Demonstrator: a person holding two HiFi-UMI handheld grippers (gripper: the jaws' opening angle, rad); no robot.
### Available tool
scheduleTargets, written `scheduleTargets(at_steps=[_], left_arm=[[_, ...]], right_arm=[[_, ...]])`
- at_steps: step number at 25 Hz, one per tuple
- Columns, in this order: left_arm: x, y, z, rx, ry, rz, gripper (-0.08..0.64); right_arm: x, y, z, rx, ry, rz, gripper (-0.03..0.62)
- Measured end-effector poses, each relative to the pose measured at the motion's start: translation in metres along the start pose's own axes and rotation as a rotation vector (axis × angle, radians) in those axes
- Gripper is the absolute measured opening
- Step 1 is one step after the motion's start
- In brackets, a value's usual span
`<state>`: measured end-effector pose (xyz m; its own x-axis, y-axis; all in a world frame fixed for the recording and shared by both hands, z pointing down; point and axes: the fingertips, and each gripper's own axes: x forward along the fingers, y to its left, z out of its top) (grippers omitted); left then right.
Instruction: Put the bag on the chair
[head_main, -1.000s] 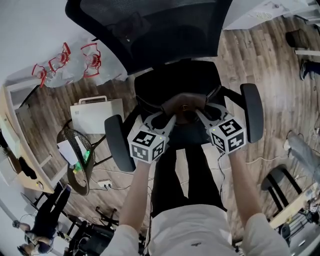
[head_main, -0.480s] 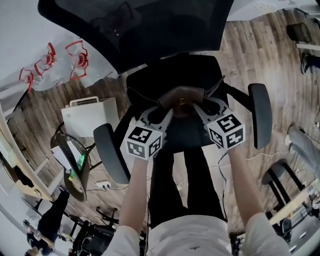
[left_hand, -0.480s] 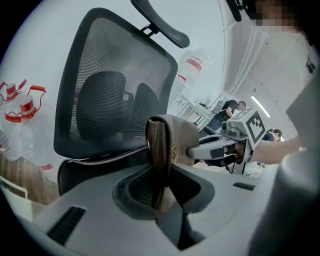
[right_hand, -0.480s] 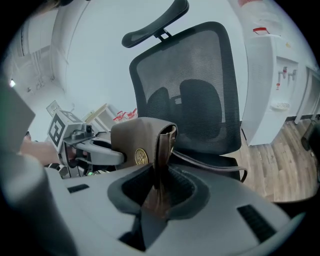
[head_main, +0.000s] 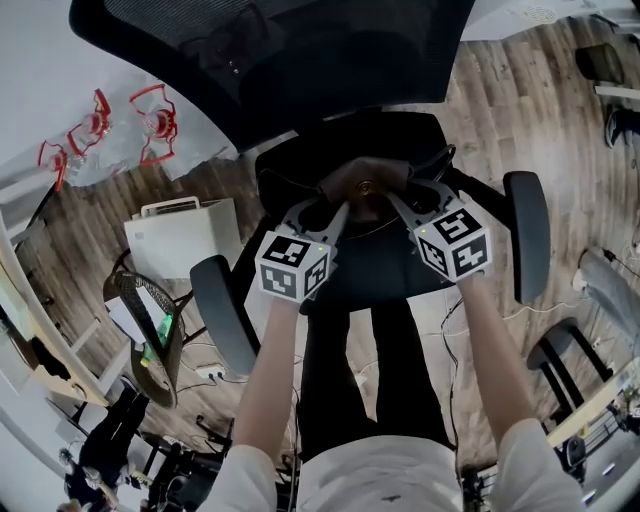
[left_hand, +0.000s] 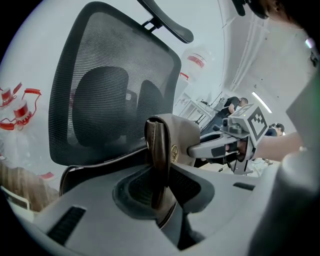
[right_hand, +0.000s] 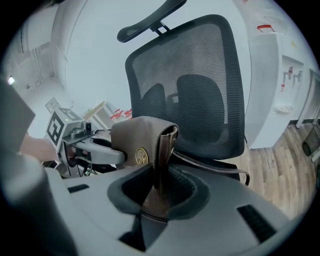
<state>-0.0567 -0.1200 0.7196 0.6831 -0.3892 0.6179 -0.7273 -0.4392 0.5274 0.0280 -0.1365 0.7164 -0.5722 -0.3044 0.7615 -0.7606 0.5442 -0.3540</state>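
Note:
A small brown leather bag (head_main: 365, 187) with a round gold emblem hangs between my two grippers, just above the black seat (head_main: 385, 265) of the office chair. My left gripper (head_main: 335, 213) is shut on the bag's left edge (left_hand: 156, 160). On the bag's right edge (right_hand: 160, 170) my right gripper (head_main: 398, 205) is shut. The bag's dark strap (right_hand: 215, 167) trails back towards the seat. Behind the bag rises the chair's mesh backrest (head_main: 290, 55). In each gripper view the other gripper shows beside the bag.
The chair's armrests (head_main: 222, 310) (head_main: 528, 235) flank the seat on both sides. A white box (head_main: 180, 235) and a wire bin (head_main: 150, 325) stand on the wood floor at the left. My legs are below the seat's front edge.
Both grippers have sunk with the bag towards the seat. The grip on the bag is unchanged.

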Motion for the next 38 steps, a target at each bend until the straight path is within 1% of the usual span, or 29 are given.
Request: scheduleTargets(at_steps=[7, 13, 18, 21, 24, 30, 34, 38], left_arm=[[0.014, 0.021, 0.005, -0.019, -0.019, 0.044, 0.06], [0.022, 0.042, 0.013, -0.009, -0.029, 0.067, 0.06], [0.033, 0.054, 0.018, 0.038, -0.023, 0.085, 0.061], [0.039, 0.062, 0.018, 0.072, -0.006, 0.092, 0.061], [0.043, 0.069, 0.023, 0.091, -0.008, 0.1, 0.061], [0.055, 0.08, 0.03, 0.124, -0.004, 0.123, 0.063], [0.061, 0.087, 0.034, 0.136, -0.004, 0.139, 0.063], [0.066, 0.094, 0.034, 0.145, 0.005, 0.154, 0.063]], right_arm=[[0.024, -0.012, 0.012, -0.054, 0.022, -0.01, 0.08], [0.043, -0.019, 0.022, -0.084, 0.037, -0.014, 0.081], [0.055, -0.028, 0.03, -0.119, 0.013, -0.03, 0.081], [0.063, -0.032, 0.03, -0.149, 0.018, -0.032, 0.081], [0.068, -0.037, 0.033, -0.161, 0.017, -0.033, 0.083], [0.078, -0.049, 0.043, -0.207, 0.014, -0.07, 0.084], [0.085, -0.055, 0.046, -0.215, 0.018, -0.074, 0.087], [0.091, -0.058, 0.046, -0.246, 0.037, -0.077, 0.09]])
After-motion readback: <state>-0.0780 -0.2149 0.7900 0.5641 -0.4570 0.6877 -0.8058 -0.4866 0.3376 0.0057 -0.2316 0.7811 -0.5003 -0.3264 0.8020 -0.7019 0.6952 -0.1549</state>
